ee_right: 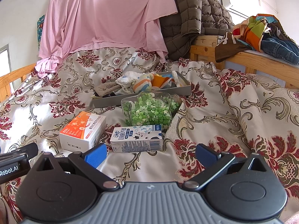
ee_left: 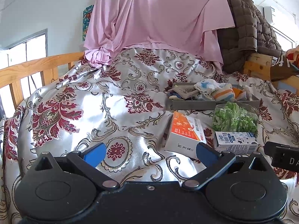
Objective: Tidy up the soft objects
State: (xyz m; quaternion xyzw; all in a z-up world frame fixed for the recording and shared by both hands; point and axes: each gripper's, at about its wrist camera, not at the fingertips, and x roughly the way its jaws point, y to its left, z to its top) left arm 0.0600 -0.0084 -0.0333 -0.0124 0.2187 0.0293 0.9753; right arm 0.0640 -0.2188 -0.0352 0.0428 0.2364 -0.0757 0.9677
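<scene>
A grey tray [ee_left: 209,105] [ee_right: 184,89] lies on the floral bedspread and holds several soft items: a striped sock [ee_left: 224,94] [ee_right: 143,85], a white-blue cloth [ee_left: 206,86] [ee_right: 127,80] and a grey cloth [ee_left: 184,91] [ee_right: 108,88]. My left gripper [ee_left: 149,153] is open and empty, low over the bedspread, left of the boxes. My right gripper [ee_right: 150,155] is open and empty, just in front of the milk carton [ee_right: 137,139] [ee_left: 235,140].
An orange-white box [ee_left: 185,132] [ee_right: 83,130] and a clear bag of green pieces [ee_left: 234,118] [ee_right: 149,109] lie in front of the tray. A pink sheet [ee_left: 157,16] and brown quilted jacket [ee_right: 194,18] hang at the back. Wooden bed rails [ee_left: 28,69] [ee_right: 261,63] border both sides.
</scene>
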